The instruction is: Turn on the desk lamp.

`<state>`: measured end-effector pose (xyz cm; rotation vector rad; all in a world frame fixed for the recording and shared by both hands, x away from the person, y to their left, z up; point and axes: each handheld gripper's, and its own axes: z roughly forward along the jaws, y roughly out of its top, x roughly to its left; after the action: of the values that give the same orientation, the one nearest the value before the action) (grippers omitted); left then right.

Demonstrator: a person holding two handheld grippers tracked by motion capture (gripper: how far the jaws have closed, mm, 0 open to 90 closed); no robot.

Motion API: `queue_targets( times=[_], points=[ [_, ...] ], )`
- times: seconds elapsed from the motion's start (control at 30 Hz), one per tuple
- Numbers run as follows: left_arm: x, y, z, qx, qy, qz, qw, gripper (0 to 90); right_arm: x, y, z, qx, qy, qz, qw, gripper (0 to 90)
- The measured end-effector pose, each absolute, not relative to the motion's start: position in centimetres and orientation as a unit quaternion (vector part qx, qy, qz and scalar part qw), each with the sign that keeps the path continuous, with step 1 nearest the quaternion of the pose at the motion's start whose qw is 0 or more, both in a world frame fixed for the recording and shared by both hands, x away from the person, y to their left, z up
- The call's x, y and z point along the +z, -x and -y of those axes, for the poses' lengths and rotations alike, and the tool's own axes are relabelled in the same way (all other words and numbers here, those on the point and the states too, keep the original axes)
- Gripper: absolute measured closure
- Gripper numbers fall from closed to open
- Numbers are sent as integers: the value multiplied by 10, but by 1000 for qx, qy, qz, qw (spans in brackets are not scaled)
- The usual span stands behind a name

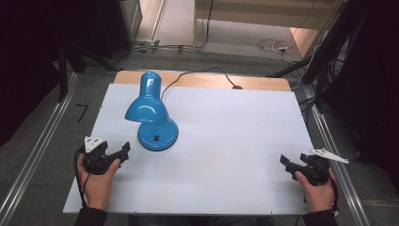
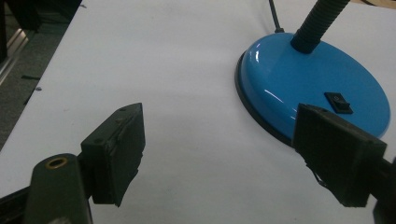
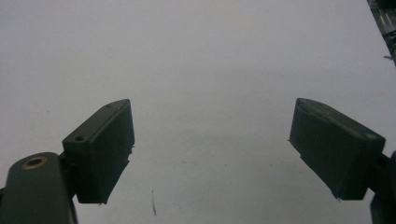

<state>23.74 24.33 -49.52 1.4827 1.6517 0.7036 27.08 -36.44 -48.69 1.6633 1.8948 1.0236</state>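
The glossy blue desk lamp with a round base and a ribbed gooseneck (image 1: 154, 115) stands on the white tabletop (image 1: 226, 155) just ahead of the left gripper (image 1: 123, 153) and slightly to the right of its jaws, which gape wide and hold nothing. In the left gripper view the base's black rocker switch (image 2: 339, 102) sits just beyond the right-hand jaw. The right gripper (image 1: 287, 165) is well apart from the lamp, jaws equally wide over bare tabletop, so the left hand looks better placed to reach.

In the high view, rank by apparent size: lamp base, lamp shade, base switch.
1. lamp shade and lamp base: look about alike; the shade hides part of the base and sits nearer the camera, so unranked.
2. switch: far smallest.
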Motion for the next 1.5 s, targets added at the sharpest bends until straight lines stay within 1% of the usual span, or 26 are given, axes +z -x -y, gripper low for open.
queue_targets(
  times=[0.57, 1.5],
  points=[
    [-493, -241, -243, 277, -580, -650, 405, 181, -486, -271, 364, 372, -599, -680, 202, 126],
    [-491, -254, -233, 277, -586, -644, 406, 179, -486, -271, 365, 371, -601, -679, 201, 127]
  ],
)
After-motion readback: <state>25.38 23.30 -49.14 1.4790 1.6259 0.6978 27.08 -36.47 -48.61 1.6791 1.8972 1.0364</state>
